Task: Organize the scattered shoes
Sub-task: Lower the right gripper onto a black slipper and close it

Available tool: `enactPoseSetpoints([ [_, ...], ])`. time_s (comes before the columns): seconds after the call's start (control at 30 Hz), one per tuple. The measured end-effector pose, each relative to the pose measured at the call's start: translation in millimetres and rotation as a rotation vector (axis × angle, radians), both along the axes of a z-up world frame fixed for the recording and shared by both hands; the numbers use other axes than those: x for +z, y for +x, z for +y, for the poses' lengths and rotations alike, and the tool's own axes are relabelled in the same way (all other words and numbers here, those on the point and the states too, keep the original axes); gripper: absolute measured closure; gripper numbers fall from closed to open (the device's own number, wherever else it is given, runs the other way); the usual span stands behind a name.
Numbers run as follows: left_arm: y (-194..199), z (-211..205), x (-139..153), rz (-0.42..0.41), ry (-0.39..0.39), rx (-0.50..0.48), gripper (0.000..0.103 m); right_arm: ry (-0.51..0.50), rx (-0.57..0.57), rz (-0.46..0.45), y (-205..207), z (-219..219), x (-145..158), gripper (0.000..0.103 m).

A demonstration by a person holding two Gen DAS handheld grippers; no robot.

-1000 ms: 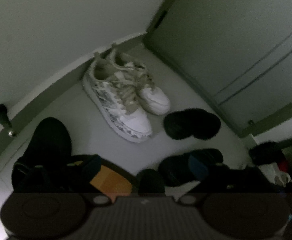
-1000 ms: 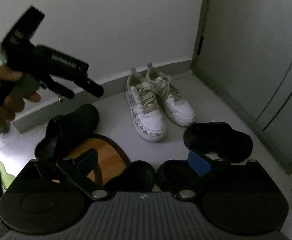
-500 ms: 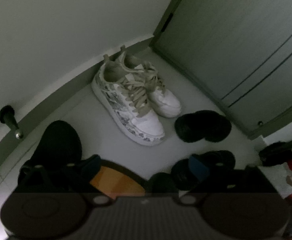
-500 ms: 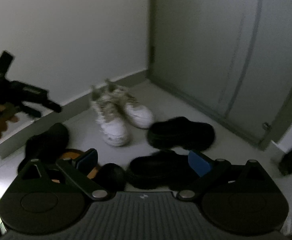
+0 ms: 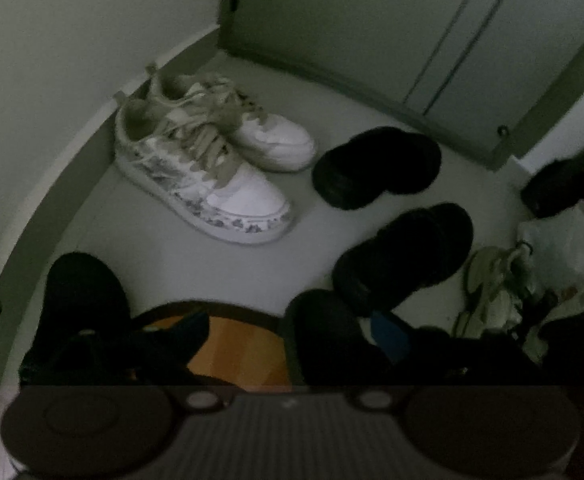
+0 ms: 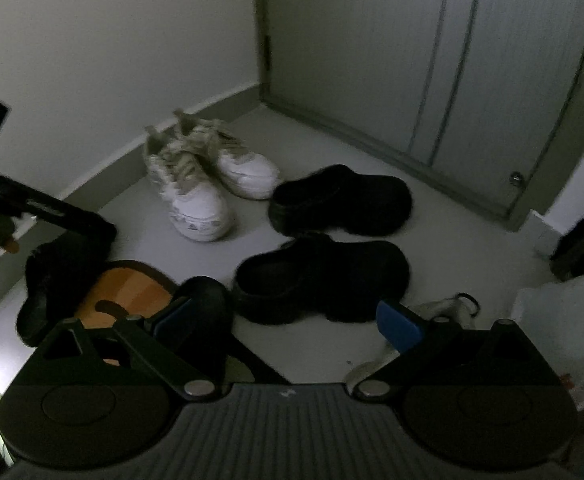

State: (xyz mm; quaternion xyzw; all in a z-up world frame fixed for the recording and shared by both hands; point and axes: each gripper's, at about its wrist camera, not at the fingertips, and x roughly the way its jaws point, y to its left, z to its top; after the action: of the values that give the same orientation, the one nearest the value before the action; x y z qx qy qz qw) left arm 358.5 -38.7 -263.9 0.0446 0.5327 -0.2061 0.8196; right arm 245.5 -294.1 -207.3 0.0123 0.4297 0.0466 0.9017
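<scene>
The white sneakers (image 6: 208, 184) sit paired against the wall, while black clogs (image 6: 324, 280) lie scattered on the floor. Both grippers hover with nothing between their fingers: right gripper (image 6: 288, 320) spread wide, left gripper (image 5: 288, 332) closing, likely lining up a clog.

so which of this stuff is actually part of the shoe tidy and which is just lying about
Part of the job:
- white sneakers
- two black clogs
- black shoes by the mat
- pale shoe

Just lying about:
- orange mat
- plastic bag
- cabinet
</scene>
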Motion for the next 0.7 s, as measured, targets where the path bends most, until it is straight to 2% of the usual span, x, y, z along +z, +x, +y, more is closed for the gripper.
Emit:
enactPoseSetpoints([
  [0.07, -3, -3, -3, 0.004, 0.003, -0.021, 0.013, -0.012, 0.018, 0.007, -1, 6, -5, 0.003],
  [0.2, -6, -12, -14, 0.002, 0.087, -0.074, 0.013, -0.041, 0.082, 0.041, 1, 24, -24, 0.003],
  [0.27, -5, -13, -17, 0.012, 0.103, -0.075, 0.013, -0.072, 0.138, 0.066, 5, 31, -33, 0.003],
  [0.37, -4, -10, -18, 0.039, 0.077, -0.078, 0.012, -0.103, 0.195, 0.09, 12, 36, -38, 0.003],
  [0.43, -4, -8, -18, 0.028, 0.087, -0.08, 0.011, -0.127, 0.241, 0.108, 21, 39, -43, 0.003],
  [0.6, 4, 0, -20, 0.059, 0.055, -0.015, 0.011, -0.198, 0.269, 0.104, 36, 37, -54, 0.003],
  [0.7, 7, 0, -21, 0.06, 0.054, -0.008, 0.011, -0.201, 0.27, 0.107, 46, 28, -59, 0.003],
])
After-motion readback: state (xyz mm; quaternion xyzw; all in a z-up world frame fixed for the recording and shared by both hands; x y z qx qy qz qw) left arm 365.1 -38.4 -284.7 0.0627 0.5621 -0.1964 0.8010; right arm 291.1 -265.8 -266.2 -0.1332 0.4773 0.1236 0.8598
